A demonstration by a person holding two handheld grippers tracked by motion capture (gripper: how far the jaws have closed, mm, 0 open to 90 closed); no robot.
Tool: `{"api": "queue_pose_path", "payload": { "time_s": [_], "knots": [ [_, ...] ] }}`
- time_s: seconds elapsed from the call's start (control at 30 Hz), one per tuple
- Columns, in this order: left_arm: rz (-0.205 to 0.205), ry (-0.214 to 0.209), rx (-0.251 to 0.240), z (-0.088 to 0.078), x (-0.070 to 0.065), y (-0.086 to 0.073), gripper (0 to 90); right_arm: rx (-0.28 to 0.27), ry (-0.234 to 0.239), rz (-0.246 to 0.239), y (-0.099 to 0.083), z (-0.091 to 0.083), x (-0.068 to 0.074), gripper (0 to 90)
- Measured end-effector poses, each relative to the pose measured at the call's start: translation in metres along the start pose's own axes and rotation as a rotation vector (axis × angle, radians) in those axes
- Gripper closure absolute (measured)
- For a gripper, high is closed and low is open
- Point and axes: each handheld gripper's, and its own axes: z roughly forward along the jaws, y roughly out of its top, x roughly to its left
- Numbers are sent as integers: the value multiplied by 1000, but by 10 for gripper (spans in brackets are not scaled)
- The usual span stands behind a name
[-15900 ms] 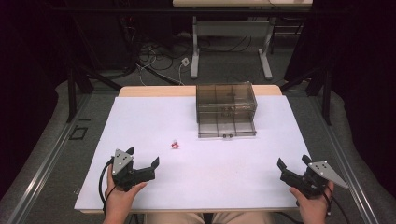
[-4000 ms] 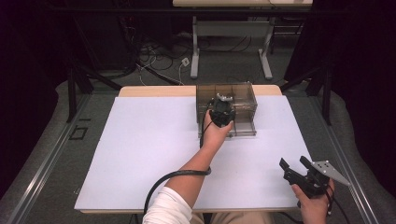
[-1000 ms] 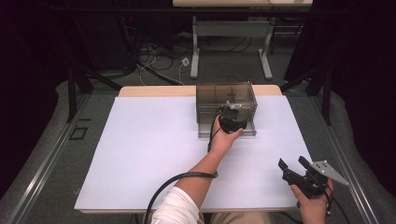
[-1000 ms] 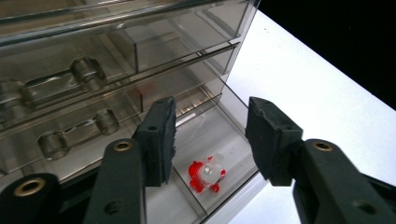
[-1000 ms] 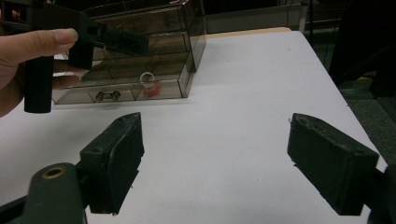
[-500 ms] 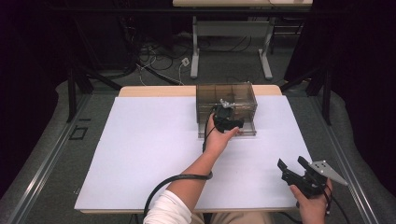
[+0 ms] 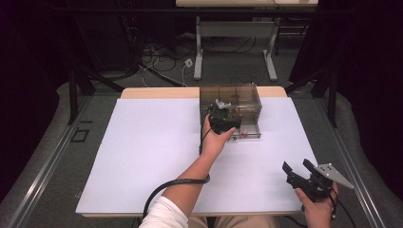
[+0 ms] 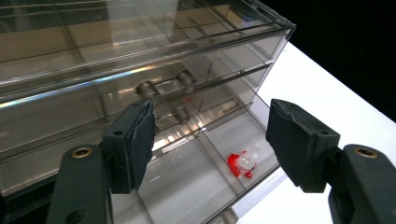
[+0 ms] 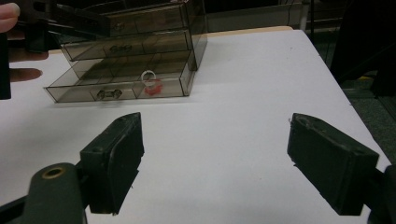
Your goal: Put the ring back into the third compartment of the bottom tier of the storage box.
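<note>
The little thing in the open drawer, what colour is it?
Red and clear-white toy; shows best in the left gripper view.

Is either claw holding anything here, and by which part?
Nothing is held. Left claw is open above the drawer holding the red item; right claw is open, empty.

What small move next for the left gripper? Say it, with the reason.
Probably push the bottom drawer shut. The small red item already lies inside it, the drawer stands pulled out, and the left gripper hangs open and empty right over it, while the right gripper waits far off.
</note>
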Motion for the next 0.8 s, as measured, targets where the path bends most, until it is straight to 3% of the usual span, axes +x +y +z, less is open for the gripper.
{"api": "queue_pose_path", "payload": {
  "time_s": [0.33,0.67,0.8],
  "knots": [
    [-5,4,-31,-16,9,-2,293,3,3,-4,0,0,0,180],
    [-40,-33,-56,-37,17,-5,258,0,5,-8,0,0,2,180],
    [-48,-46,-67,-45,19,-7,182,5,4,-4,0,0,3,180]
  ]
}}
